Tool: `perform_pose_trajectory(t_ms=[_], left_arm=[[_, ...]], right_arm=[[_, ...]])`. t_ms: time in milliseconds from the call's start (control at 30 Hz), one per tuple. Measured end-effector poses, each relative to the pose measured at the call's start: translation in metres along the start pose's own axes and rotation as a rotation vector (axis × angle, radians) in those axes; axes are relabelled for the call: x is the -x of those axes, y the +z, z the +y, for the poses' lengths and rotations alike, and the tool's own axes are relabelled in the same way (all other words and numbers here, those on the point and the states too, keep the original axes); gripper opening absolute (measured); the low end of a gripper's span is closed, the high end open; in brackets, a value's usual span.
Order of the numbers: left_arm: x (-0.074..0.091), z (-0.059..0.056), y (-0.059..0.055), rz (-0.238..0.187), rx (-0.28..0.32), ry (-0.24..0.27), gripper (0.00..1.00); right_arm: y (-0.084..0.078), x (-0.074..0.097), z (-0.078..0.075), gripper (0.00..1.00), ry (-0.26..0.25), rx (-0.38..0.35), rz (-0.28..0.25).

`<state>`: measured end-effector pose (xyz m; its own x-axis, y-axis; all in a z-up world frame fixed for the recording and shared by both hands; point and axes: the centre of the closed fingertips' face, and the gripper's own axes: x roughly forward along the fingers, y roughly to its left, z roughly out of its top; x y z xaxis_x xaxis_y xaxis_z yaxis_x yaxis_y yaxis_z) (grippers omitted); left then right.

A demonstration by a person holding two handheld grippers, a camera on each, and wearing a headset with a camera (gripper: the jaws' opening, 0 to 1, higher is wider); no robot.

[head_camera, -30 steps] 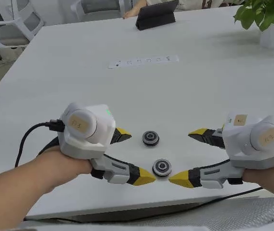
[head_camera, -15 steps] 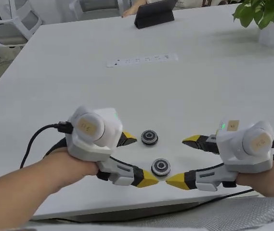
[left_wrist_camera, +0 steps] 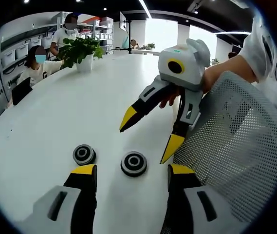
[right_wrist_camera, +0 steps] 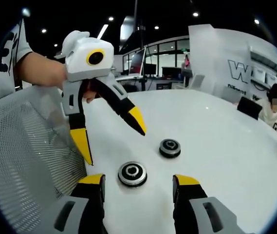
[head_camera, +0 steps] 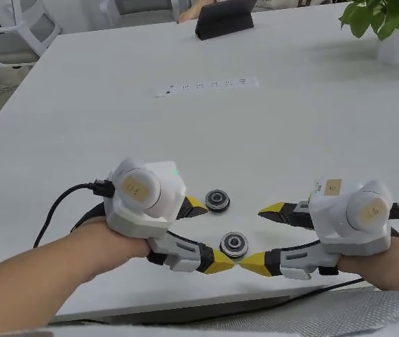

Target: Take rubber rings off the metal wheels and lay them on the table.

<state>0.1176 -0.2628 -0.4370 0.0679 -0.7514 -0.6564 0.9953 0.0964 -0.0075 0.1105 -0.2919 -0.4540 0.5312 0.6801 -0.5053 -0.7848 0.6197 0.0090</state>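
Observation:
Two metal wheels with black rubber rings lie flat near the white table's front edge: the near wheel (head_camera: pixel 234 244) (left_wrist_camera: pixel 133 163) (right_wrist_camera: pixel 132 174) and the far wheel (head_camera: pixel 217 199) (left_wrist_camera: pixel 84 154) (right_wrist_camera: pixel 170 147). My left gripper (head_camera: pixel 214 235) (left_wrist_camera: pixel 132 170) is open and comes at the near wheel from the left, jaws on either side of it. From the right, my right gripper (head_camera: pixel 254 236) (right_wrist_camera: pixel 139 180) is open around the same wheel. Their front yellow tips almost meet just in front of the wheel. Neither holds anything.
A white power strip (head_camera: pixel 206 87) lies mid-table. At the far edge stands a dark tablet (head_camera: pixel 224 20), with a potted plant (head_camera: pixel 388 28) at the far right. A mesh chair back (head_camera: pixel 367 309) sits just under the table's front edge (head_camera: pixel 185 305).
Both grippers have closed in on the near wheel from either side, so their front tips now nearly touch. The wheels have not moved.

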Motion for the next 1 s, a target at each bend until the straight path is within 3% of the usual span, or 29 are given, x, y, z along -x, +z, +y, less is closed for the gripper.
perform_pose_trajectory(t_ms=[700, 1000], left_arm=[[-0.013, -0.002, -0.005, 0.011, 0.01, -0.039, 0.32], [-0.017, -0.005, -0.008, 0.02, 0.008, -0.05, 0.27]], right_arm=[[-0.009, -0.007, 0.002, 0.4, 0.03, 0.015, 0.013], [-0.01, -0.007, 0.004, 0.33, 0.042, 0.019, 0.014]])
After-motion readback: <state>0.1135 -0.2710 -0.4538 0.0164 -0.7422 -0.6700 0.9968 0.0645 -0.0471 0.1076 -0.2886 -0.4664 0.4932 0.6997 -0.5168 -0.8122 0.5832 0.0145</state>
